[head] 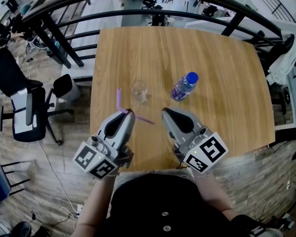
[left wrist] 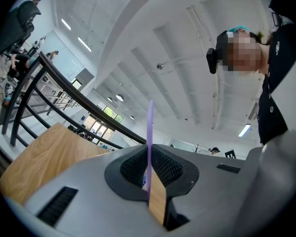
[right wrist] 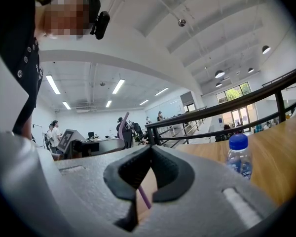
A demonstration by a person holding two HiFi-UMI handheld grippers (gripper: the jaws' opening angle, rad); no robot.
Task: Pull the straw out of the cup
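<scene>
Table (head: 227, 83) bears one cup (head: 139, 91), one bottle (head: 184, 86); left tongs (head: 129, 113) clamp one straw (head: 119, 100), right tongs (head: 165, 112) closed.

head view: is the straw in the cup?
No: the straw sits clamped in the left gripper, apart from the empty cup.

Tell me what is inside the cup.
The cup looks empty: only tabletop shows through its clear wall. The straw is outside it, clamped in the left gripper. Any clear liquid would not show.
</scene>
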